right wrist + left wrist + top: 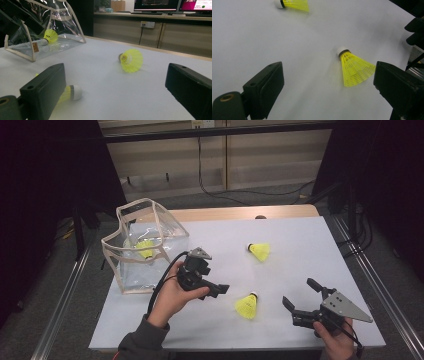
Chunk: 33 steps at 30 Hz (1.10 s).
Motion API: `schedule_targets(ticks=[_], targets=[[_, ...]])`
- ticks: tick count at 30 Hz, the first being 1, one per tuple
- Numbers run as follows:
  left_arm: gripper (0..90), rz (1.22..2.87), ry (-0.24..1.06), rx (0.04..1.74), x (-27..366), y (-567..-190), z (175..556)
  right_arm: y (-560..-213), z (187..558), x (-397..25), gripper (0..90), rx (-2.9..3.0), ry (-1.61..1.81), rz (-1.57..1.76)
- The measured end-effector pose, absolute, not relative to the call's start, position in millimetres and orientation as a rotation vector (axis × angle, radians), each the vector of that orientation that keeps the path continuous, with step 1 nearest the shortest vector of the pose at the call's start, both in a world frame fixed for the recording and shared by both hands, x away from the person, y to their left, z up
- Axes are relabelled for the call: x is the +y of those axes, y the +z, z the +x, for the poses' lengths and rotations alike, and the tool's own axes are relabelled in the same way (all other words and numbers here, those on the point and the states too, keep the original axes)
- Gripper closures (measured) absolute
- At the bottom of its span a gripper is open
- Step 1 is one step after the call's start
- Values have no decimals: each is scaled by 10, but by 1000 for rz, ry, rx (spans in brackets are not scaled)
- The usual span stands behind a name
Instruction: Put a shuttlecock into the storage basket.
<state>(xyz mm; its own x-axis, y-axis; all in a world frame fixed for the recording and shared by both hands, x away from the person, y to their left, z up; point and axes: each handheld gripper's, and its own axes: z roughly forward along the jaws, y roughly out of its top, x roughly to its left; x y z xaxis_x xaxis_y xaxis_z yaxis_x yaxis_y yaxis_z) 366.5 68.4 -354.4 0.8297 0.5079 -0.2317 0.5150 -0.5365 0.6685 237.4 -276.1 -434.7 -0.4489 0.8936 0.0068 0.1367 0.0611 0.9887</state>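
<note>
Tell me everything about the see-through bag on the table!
The bag is clear, shiny plastic with cream cloth edging. It stands open at the table's far left corner, walls a bit slumped and crinkled. One yellow shuttlecock lies inside on its bottom. Neither gripper touches it.

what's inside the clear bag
One yellow shuttlecock lies inside the clear bag, on its floor. It also shows through the wall in the right gripper view. Glare and folds in the plastic blur the corners, so anything small there can't be told.
</note>
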Motion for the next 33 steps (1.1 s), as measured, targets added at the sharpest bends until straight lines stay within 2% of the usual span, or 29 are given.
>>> schedule_targets(ticks=[33], targets=[[87, 2270, -30, 713, 560, -3753, 3610, -4348, 2376, -2762, 30, 1676, 1452, 1040]])
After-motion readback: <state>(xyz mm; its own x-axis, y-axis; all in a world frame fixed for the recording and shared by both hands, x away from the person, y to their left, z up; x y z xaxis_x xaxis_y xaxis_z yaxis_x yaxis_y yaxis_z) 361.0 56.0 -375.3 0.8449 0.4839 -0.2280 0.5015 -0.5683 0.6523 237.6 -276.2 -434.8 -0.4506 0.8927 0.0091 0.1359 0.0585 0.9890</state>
